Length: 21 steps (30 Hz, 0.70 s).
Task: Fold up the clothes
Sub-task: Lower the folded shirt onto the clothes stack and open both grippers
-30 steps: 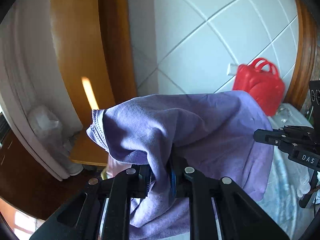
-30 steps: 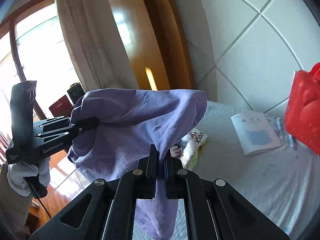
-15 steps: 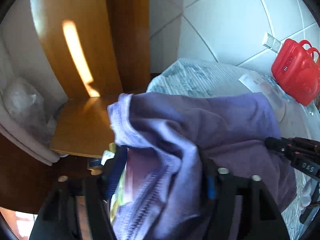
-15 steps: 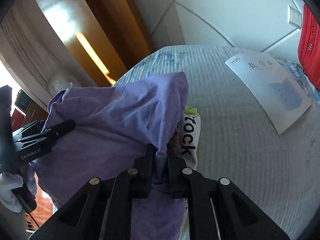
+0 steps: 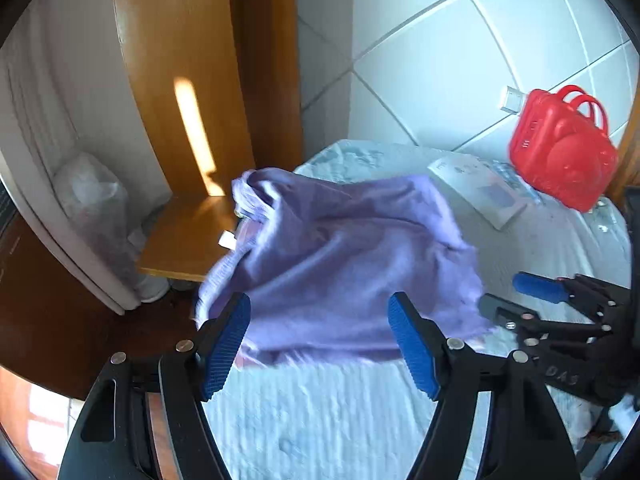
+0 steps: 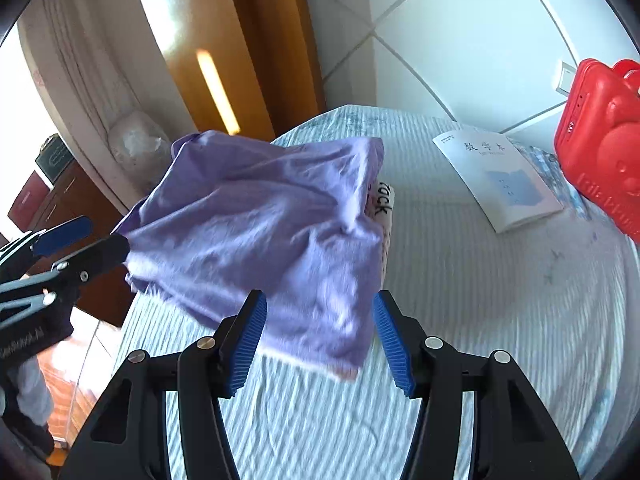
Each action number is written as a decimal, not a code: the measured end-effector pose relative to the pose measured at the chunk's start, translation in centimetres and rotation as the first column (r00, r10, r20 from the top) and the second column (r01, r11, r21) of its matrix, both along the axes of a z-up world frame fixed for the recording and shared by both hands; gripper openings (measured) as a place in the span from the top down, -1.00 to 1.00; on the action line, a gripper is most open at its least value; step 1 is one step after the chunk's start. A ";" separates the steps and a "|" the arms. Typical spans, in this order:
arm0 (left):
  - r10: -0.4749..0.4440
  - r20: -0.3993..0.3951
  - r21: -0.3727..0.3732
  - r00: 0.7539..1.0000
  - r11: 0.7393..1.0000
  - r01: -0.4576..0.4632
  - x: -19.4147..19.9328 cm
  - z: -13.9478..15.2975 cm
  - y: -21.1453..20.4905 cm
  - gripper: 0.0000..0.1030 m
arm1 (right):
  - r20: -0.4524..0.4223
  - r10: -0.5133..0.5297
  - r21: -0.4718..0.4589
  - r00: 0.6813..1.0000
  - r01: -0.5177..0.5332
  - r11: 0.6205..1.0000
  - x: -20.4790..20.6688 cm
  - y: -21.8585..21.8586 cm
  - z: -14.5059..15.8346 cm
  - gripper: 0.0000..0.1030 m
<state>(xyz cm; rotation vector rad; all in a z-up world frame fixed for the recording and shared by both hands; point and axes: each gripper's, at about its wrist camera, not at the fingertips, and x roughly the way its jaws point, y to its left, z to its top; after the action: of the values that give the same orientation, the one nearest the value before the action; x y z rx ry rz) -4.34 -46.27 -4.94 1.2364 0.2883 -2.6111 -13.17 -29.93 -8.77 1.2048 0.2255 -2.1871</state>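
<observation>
Purple garment (image 5: 344, 256) lies loose on bed (image 5: 320, 420), left gripper (image 5: 320, 340) and right gripper (image 6: 316, 344) both apart; regrip near corners, pull flat before folding.

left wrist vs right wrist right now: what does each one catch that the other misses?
Left wrist only: the wooden side table beside the bed, and the right gripper entering from the right, open.

Right wrist only: a printed garment peeking out from under the purple cloth's far edge, the dark cabinet at far left, and the left gripper entering from the left, open.

Both: purple cloth loose on the bed, booklet, red case, each camera's own jaws open.
</observation>
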 end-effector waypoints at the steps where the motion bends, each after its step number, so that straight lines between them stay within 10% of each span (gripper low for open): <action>1: 0.001 -0.002 0.005 1.000 1.000 -0.001 0.6 0.2 0.9 -0.40 | -0.002 0.003 0.006 1.000 -0.003 1.000 0.5 0.3 0.3 -0.11; 9: 0.025 0.007 -0.037 1.000 0.999 -0.025 2.0 0.9 4.0 -0.41 | -0.041 0.032 0.002 0.999 -0.032 0.999 3.8 2.0 1.7 -1.00; 21: 0.051 0.001 -0.076 0.999 0.996 -0.051 2.3 0.7 4.0 -0.47 | -0.070 -0.006 0.038 0.998 0.009 0.999 4.7 1.4 2.3 -1.00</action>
<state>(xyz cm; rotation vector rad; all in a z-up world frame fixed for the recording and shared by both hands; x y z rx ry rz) -2.04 -42.24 -4.28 1.1922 0.2153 -2.5523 -8.42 -28.49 -6.47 1.1526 0.2930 -2.2430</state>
